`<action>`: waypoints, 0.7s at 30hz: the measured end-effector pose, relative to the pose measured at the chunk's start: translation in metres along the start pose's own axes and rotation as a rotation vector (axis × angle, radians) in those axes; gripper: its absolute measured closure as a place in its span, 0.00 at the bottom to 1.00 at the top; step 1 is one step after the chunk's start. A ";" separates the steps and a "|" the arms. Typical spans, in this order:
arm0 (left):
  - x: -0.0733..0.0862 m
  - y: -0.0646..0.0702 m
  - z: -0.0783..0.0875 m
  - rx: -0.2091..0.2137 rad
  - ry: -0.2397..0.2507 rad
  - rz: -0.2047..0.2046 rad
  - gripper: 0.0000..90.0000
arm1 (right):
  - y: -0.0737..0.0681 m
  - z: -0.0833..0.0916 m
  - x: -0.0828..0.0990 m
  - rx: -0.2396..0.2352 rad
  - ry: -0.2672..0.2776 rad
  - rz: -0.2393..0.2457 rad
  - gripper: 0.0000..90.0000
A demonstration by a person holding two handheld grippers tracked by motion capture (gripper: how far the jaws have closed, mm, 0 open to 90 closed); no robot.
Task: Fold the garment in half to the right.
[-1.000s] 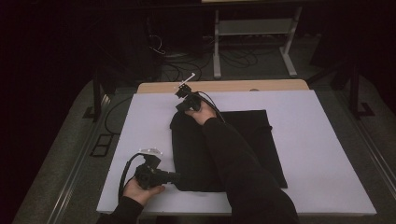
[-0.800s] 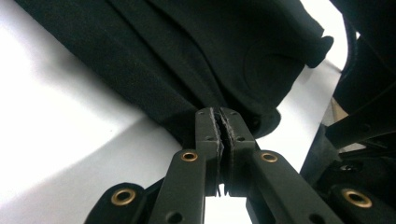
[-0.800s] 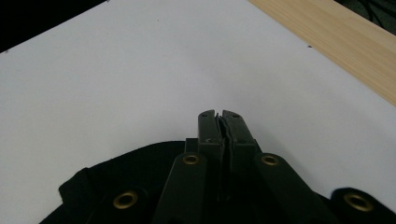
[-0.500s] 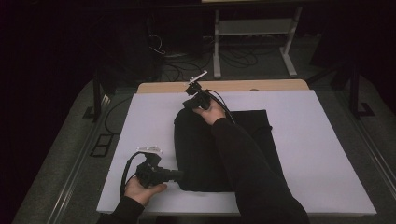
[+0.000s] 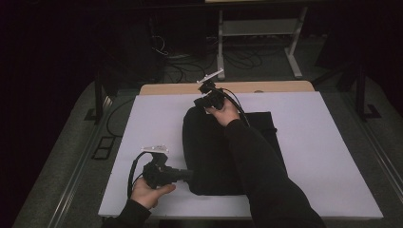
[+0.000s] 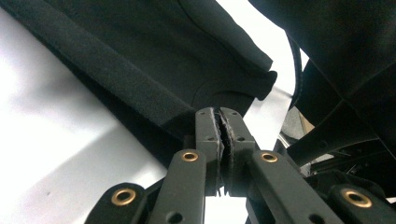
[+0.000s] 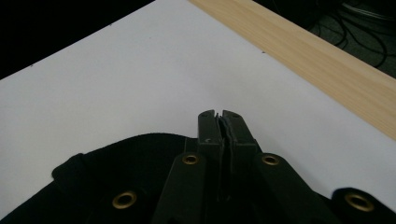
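Observation:
A black garment (image 5: 209,152) lies on the white table top (image 5: 323,142), its left part bunched into a fold. My left gripper (image 5: 190,175) sits low at the garment's near-left edge; in the left gripper view its jaws (image 6: 219,114) are shut with the cloth's thick hem (image 6: 140,60) pinched at their tips. My right gripper (image 5: 198,100) is at the garment's far end, lifted a little off the table. In the right gripper view its jaws (image 7: 218,116) are shut, with the black cloth (image 7: 130,158) gathered around and under them.
A wooden strip (image 5: 275,87) runs along the table's far edge, also seen in the right gripper view (image 7: 303,51). Beyond it are a white metal stand (image 5: 256,33) and cables on the dark floor. The person's right sleeve (image 5: 256,166) crosses the garment.
My right gripper has moved to the right and upward along the far edge, taking the garment's far end with it. The left gripper has stayed put.

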State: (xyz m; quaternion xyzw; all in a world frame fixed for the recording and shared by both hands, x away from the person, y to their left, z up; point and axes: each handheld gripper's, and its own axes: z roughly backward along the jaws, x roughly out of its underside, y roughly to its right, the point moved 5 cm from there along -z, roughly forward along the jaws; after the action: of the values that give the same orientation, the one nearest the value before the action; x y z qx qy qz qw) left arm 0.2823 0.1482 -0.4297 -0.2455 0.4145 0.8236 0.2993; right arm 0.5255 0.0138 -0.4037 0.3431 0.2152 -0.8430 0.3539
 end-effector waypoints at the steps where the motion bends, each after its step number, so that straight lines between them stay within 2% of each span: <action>1: 0.000 0.001 0.000 0.000 -0.002 0.000 0.95 | 0.002 0.002 0.000 0.004 0.003 0.001 0.95; 11: -0.012 0.014 -0.009 0.036 -0.021 -0.025 0.95 | 0.010 0.019 0.001 0.016 0.027 -0.011 0.95; 15: -0.023 0.020 -0.011 0.057 0.003 -0.037 0.95 | 0.014 0.028 0.003 0.020 0.037 -0.004 0.95; 18: -0.032 0.024 -0.013 0.087 0.024 -0.036 0.95 | 0.018 0.036 0.005 0.028 0.048 0.000 0.95; 20: -0.038 0.028 -0.017 0.125 0.045 -0.014 0.95 | 0.021 0.043 0.008 0.031 0.055 -0.005 0.95; 21: -0.041 0.030 -0.020 0.138 0.043 -0.021 0.95 | 0.023 0.045 0.009 0.033 0.058 -0.007 0.95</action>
State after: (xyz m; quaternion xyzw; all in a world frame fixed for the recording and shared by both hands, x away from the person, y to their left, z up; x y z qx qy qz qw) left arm 0.2933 0.1053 -0.3977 -0.2460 0.4741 0.7845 0.3151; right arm 0.5188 -0.0325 -0.3827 0.3723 0.2128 -0.8374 0.3388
